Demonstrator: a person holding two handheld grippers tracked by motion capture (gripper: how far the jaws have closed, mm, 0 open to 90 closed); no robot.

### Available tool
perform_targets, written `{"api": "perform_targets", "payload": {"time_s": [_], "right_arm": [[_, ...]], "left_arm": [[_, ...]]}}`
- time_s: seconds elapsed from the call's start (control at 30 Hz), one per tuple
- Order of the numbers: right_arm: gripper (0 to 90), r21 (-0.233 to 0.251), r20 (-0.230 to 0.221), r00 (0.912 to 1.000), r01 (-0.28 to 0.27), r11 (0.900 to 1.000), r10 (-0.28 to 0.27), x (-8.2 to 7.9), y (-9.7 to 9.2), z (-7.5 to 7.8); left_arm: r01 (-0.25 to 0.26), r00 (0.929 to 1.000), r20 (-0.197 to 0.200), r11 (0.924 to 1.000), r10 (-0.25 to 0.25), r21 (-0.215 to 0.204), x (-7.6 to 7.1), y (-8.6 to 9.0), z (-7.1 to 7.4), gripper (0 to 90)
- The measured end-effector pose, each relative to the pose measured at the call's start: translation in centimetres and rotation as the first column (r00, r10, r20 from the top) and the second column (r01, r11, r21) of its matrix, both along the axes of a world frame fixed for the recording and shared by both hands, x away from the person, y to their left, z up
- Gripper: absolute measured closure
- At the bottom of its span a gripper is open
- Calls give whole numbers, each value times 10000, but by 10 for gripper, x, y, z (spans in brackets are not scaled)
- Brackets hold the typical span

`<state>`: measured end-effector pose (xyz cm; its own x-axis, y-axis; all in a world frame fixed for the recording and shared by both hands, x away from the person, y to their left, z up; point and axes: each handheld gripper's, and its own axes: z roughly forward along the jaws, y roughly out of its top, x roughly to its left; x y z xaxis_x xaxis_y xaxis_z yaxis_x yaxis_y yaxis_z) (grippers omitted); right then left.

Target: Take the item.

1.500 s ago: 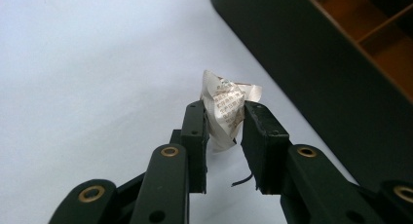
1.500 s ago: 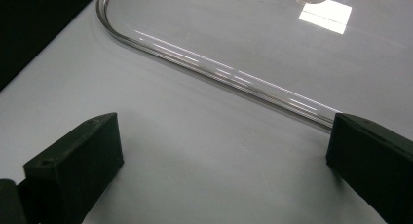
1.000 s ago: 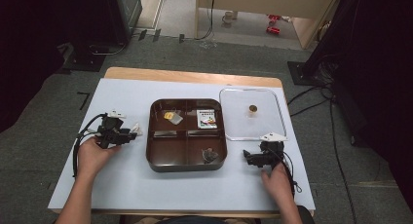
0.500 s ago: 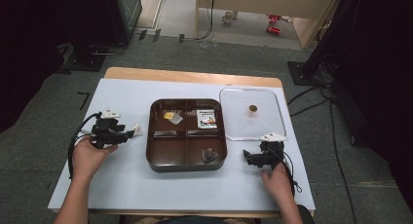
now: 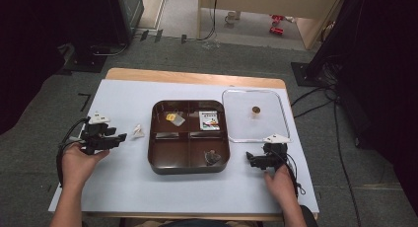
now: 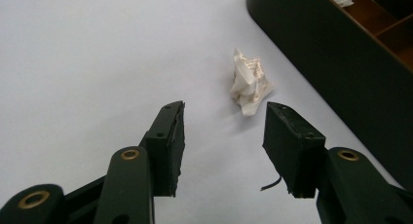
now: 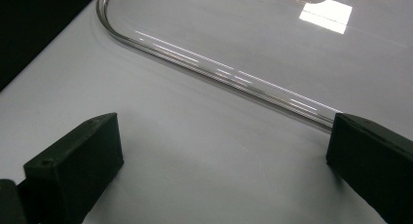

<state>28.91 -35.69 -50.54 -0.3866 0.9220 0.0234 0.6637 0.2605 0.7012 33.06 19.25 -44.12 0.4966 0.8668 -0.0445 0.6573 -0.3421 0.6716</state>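
Left gripper (image 6: 224, 131): jaws just opening, empty, crumpled white wrapper (image 6: 249, 83) lying ahead. Right gripper (image 7: 224, 160): gaping wide, resting beside clear lid (image 7: 272, 34). No lettering is reading clearly.

this looks like a lab or recording room set up for handling trials, not a home. at the centre of the high view a wooden table (image 5: 197, 78) is covered by a plain pale sheet (image 5: 123, 177), standing on grey carpet (image 5: 44, 103). black cables (image 5: 340, 153) trail over the floor at the right, and dark equipment stands (image 5: 88, 54) fill the upper left. at the top, light wooden furniture (image 5: 276, 2) stands over more loose cabling.
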Motion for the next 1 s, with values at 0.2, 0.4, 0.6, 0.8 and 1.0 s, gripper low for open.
{"api": "perform_targets", "payload": {"time_s": [0.2,0.4,0.6,0.8,1.0], "right_arm": [[0,7,-7,10000,3,10000,-3,0,0,0],[0,9,-5,10000,3,10000,-3,0,0,0],[0,6,-5,10000,2,10000,-2,0,0,0],[0,5,-5,10000,2,10000,-2,0,0,0],[0,3,-3,10000,2,10000,-2,0,0,0]], "left_arm": [[-83,10000,-28,10000,83,-10,-3,7,-2,490],[-195,9998,-52,9997,194,-116,-6,17,-4,480],[-359,9992,-190,9991,355,-225,-6,27,-7,470],[-567,9981,-239,9981,562,-232,-7,37,-9,466],[-647,9977,-213,9977,642,-216,-7,45,-13,459]]}}
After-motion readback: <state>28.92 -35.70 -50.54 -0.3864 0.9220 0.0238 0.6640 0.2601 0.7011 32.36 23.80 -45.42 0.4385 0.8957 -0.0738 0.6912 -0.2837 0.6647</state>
